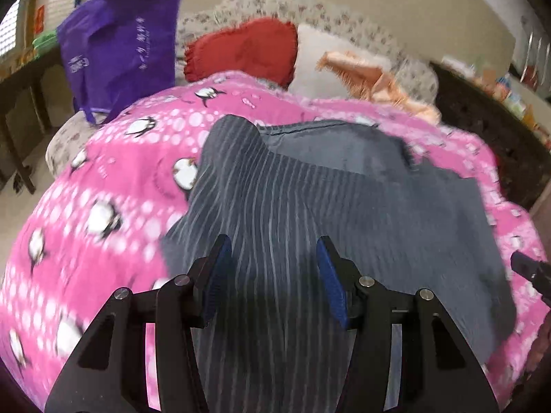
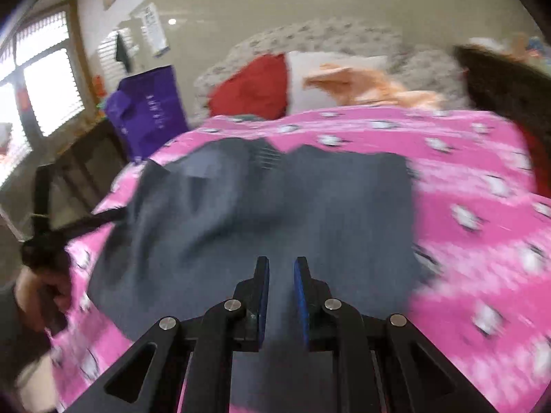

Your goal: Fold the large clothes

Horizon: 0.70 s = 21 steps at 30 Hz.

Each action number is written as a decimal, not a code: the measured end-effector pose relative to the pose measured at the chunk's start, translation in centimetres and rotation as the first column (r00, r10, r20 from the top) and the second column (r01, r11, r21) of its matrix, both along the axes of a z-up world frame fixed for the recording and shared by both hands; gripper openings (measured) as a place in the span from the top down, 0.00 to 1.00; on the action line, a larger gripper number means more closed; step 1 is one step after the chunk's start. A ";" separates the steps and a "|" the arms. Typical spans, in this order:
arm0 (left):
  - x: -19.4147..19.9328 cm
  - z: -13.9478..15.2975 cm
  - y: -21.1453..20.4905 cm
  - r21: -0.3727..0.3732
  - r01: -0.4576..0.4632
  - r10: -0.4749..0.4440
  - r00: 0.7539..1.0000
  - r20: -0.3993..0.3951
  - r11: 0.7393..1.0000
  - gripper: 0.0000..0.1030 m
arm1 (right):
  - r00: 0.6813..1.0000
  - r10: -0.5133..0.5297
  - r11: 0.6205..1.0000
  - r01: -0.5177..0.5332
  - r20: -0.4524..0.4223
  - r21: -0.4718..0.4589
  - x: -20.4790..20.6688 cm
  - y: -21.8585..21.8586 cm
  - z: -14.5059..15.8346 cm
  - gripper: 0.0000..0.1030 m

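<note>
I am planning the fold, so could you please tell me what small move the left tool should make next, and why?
Probably lower the left tool onto the grey garment's near striped edge and close on it: its jaws stand apart above the cloth with nothing between them, and the garment lies loose on the pink blanket.

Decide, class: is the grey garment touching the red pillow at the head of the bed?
Apart. The left wrist view shows pink blanket lying between the grey garment and the red pillow.
</note>
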<state>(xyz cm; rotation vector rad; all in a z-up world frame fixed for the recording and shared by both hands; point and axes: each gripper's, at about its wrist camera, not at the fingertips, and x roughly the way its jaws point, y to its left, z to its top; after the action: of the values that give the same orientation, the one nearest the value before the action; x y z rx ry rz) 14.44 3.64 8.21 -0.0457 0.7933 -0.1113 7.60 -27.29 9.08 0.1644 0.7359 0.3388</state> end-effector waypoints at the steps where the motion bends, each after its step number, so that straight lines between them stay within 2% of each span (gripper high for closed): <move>1: 1.3 -0.5 -0.4 0.029 -0.011 0.011 1.000 -0.007 1.000 0.50 | 1.000 0.016 1.000 -0.016 -0.018 0.005 1.8 1.3 -0.4 0.87; 3: 3.1 -1.4 -0.2 0.065 -0.047 0.048 0.999 -0.008 0.997 0.50 | 0.995 0.071 0.997 -0.069 -0.072 0.031 5.0 3.5 -1.5 0.87; 5: 4.5 -2.3 0.4 0.080 -0.089 0.090 0.996 -0.008 0.993 0.50 | 0.992 0.082 0.997 -0.082 -0.092 0.001 7.4 5.2 -2.5 0.87; 9: 4.4 -5.0 2.0 0.032 -0.129 0.129 0.992 -0.001 0.991 0.49 | 0.994 0.020 0.995 -0.030 -0.110 -0.091 12.7 6.5 -4.5 0.87; 12: 3.7 -5.2 3.0 -0.017 -0.158 0.158 0.987 0.016 0.987 0.48 | 0.996 0.001 0.997 -0.008 -0.087 -0.080 15.2 6.0 -5.4 0.87; 16: 4.4 -5.5 3.2 -0.037 -0.161 0.161 0.987 -0.005 0.986 0.48 | 1.000 0.009 0.994 -0.012 -0.029 -0.107 15.2 6.3 -5.8 0.86; 19: 4.6 -5.6 2.7 -0.011 -0.163 0.163 0.987 -0.010 0.987 0.47 | 0.999 0.021 0.998 -0.023 -0.047 -0.050 15.6 5.4 -5.9 0.86; 21: 4.6 -5.6 2.7 -0.008 -0.159 0.159 0.987 -0.010 0.987 0.47 | 0.998 0.023 0.999 -0.025 -0.062 -0.036 15.1 4.9 -4.7 0.86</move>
<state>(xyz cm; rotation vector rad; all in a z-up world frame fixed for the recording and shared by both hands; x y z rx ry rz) 19.04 6.33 2.58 -0.1181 0.7957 0.0364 22.68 -22.36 4.37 0.1318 0.8048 0.3444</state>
